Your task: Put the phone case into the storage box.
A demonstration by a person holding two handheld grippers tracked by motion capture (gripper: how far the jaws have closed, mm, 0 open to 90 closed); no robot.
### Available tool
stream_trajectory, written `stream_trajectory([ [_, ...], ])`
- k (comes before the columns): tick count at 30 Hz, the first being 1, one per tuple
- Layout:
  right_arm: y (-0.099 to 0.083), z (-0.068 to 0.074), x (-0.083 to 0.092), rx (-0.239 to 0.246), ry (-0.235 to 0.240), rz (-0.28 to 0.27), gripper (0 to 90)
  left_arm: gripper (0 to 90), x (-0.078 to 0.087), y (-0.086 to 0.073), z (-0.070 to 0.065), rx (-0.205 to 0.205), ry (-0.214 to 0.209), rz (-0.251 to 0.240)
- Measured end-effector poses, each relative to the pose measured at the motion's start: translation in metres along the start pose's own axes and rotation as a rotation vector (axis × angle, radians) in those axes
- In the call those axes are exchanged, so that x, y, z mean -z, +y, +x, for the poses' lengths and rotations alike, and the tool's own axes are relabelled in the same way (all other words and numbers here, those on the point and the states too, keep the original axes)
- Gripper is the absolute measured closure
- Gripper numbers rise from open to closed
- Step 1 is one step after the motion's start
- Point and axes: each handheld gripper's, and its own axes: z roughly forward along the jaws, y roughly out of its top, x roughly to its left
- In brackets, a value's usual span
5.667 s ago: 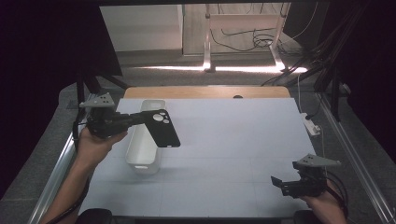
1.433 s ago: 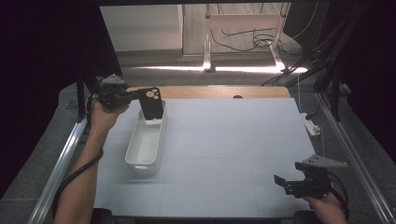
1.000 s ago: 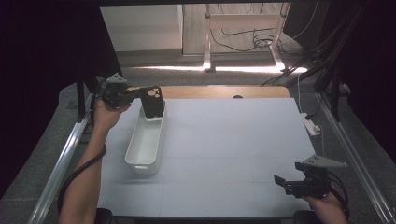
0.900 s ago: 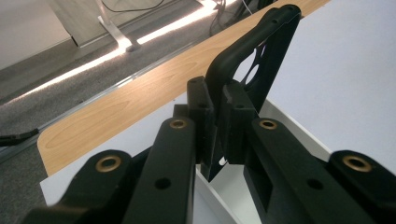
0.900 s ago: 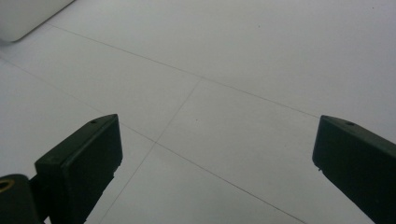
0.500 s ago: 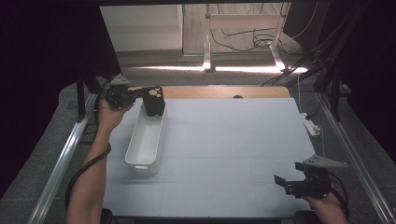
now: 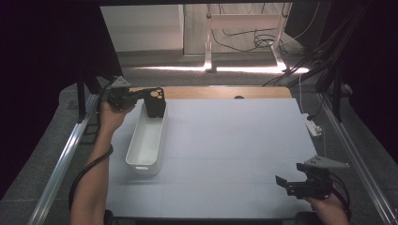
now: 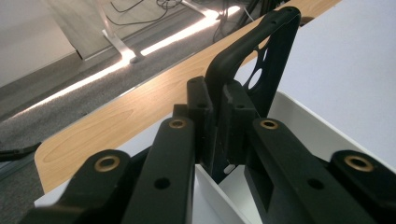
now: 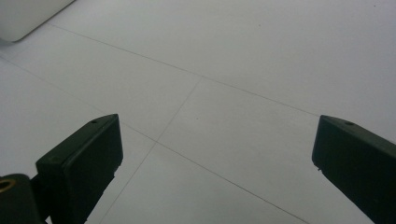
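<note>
Hand-held gripper (image 8: 217, 116) around phone case (image 8: 261, 60)

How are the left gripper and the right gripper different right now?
The left gripper is shut on the black phone case, while the right gripper is open with nothing between its jaws. The left gripper is at the far end of the white bin, over its rim; the right gripper sits near the table's near right corner. Both are black and hand-held.

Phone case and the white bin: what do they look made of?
Phone case: likely soft matte black rubber or silicone; dull surface, rounded moulded cutouts. White bin: probably moulded plastic, smooth with slight sheen, rounded corners. Left gripper clamps the case's edge.
</note>
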Motion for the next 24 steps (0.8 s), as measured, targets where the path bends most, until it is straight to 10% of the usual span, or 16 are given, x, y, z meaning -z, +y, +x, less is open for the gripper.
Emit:
stream_trajectory([
  [24,-0.0002,0.0001,0.0005,0.003,0.0,-0.003,2.1,66.4,-0.0035,-0.0097,0.0041,0.125,0.034,0.031],
])
